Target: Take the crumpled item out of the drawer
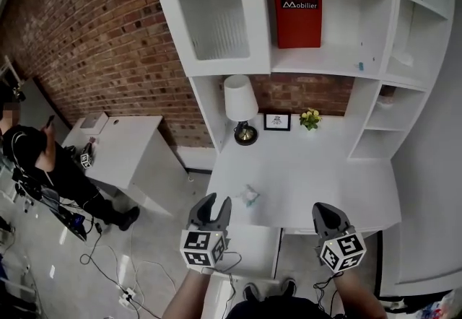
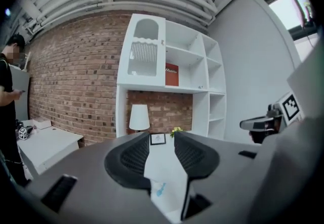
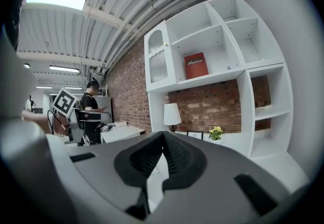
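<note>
On the bench (image 1: 317,166), the crumpled item (image 1: 250,195) lies just ahead-right of the left tongs (image 1: 217,201), apart and empty; the right tongs (image 1: 323,209), together, sit farther off.

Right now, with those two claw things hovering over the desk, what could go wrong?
The crumpled item lies near the desk's front edge; the open left gripper could brush it off. A forward swing might topple the table lamp or yellow flowers. Cables on the floor could trip someone.
</note>
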A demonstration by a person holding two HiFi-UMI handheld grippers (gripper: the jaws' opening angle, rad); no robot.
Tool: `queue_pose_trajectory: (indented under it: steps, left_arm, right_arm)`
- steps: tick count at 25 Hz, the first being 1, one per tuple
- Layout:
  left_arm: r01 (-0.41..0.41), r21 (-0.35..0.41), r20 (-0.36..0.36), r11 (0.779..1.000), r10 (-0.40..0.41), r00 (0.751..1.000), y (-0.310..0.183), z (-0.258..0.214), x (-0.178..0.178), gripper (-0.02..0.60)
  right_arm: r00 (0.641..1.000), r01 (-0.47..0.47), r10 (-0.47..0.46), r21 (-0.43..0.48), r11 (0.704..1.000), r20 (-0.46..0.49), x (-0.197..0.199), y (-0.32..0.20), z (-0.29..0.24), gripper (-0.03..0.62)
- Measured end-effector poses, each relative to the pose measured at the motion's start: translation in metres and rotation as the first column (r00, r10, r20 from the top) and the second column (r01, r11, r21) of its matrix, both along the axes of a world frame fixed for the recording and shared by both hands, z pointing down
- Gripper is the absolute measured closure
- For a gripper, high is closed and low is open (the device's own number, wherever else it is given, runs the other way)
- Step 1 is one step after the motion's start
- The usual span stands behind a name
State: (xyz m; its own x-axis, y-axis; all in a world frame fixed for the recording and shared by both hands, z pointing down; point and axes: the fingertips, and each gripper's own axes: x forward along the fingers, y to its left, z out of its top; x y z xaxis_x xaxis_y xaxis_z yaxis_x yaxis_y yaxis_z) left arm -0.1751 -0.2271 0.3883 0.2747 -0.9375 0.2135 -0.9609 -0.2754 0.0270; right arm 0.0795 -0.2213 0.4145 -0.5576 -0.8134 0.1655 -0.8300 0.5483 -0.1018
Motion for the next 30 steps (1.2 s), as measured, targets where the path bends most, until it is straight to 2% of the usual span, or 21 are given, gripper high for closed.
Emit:
queue_pose_trajectory:
  steps: [7,14,17,19,24,30]
  left_arm:
    - [0.067,0.093,-0.103,0.993,-0.057,0.993,0.040,-0.046,-0.022,0.435]
    - [0.100,0.114,-0.126,0.989,-0.085,0.988,0.067,-0.048,-0.034,0.485]
    - [0.097,0.133,-0.139,0.986,-0.078,0.987,0.077,-0.056,-0.035,0.538]
    - [0.105,0.149,-0.134,0.983,-0.085,0.987,0.080,-0.062,-0.037,0.552]
    - [0.138,0.140,-0.056,0.980,-0.131,0.990,0.081,-0.056,-0.040,0.555]
    - [0.164,0.103,-0.071,0.981,-0.157,0.985,0.075,-0.045,-0.046,0.555]
  right_arm:
    - [0.997,-0.041,0.038,0.053,0.998,0.063,-0.005,-0.002,-0.033,0.594]
    - [0.997,-0.003,-0.004,0.091,0.996,0.081,-0.023,0.003,-0.047,0.594]
    - [0.996,0.014,-0.022,0.099,0.995,0.082,-0.030,0.004,-0.050,0.594]
    - [0.997,0.021,-0.030,0.118,0.993,0.072,-0.033,0.004,-0.055,0.594]
    - [0.999,0.032,-0.031,0.175,0.984,-0.005,-0.037,0.004,-0.057,0.594]
    - [0.998,0.045,-0.036,0.193,0.980,-0.052,-0.034,0.001,-0.055,0.594]
